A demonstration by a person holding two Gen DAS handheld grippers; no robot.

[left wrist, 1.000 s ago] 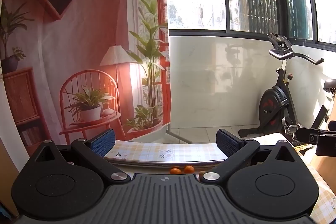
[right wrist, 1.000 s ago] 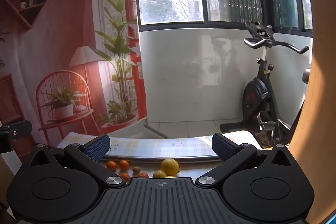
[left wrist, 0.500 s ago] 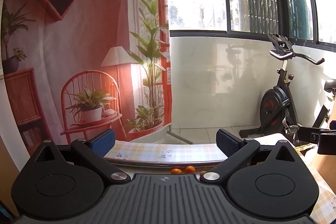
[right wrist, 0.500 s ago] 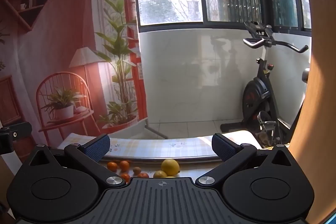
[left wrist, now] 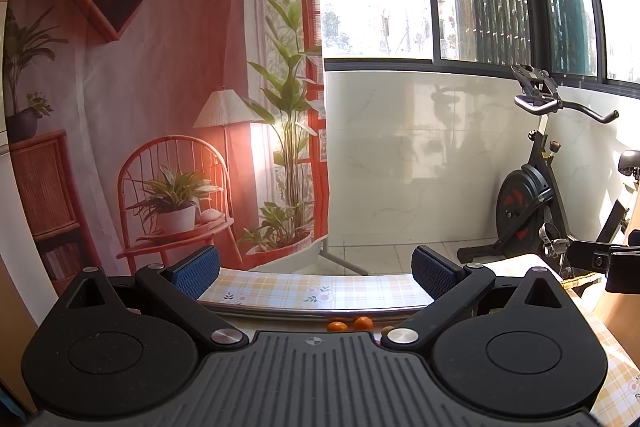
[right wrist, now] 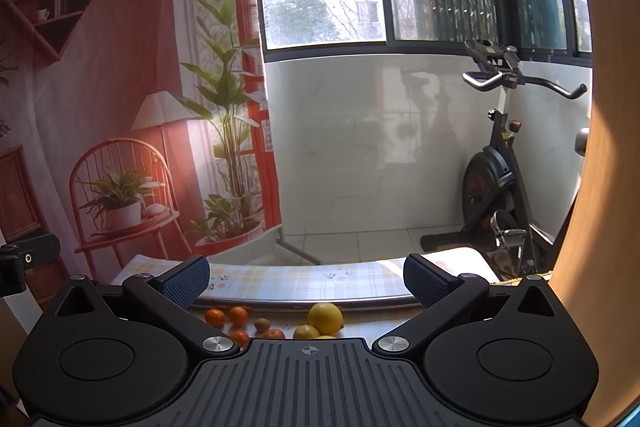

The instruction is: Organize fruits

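Both grippers stand wide apart at the jaws and hold nothing. In the left wrist view the left gripper (left wrist: pixel 315 269) fills the lower half of the frame, its blue-padded fingers (left wrist: pixel 194 271) pointing toward the centre, level with the far edge of a table covered in a yellow checked cloth (left wrist: pixel 312 289). Just above the gripper's body, at lower centre, two small oranges (left wrist: pixel 351 324) peek out side by side, with a brownish fruit (left wrist: pixel 386 329) to their right, mostly hidden; it may be a kiwi.

From the right wrist view the right gripper (right wrist: pixel 306 281) is likewise spread wide, empty, over the same cloth. More fruit shows here, in the lower centre of the frame: a pair of oranges (right wrist: pixel 226 316) at the left, a small brown kiwi (right wrist: pixel 262 325) beside them, a large yellow lemon (right wrist: pixel 325 317) right of centre, a smaller yellow fruit (right wrist: pixel 305 331) touching its lower left, and two reddish-orange fruits (right wrist: pixel 256 335) half cut off by the gripper body. All lie loose on the cloth, below a metal rim (right wrist: pixel 360 303) that runs across the table.

Behind, a printed backdrop (right wrist: pixel 120 107) of a room with a chair and plants fills the left of the frame, and an exercise bike (right wrist: pixel 500 179) stands at the right against a white wall.
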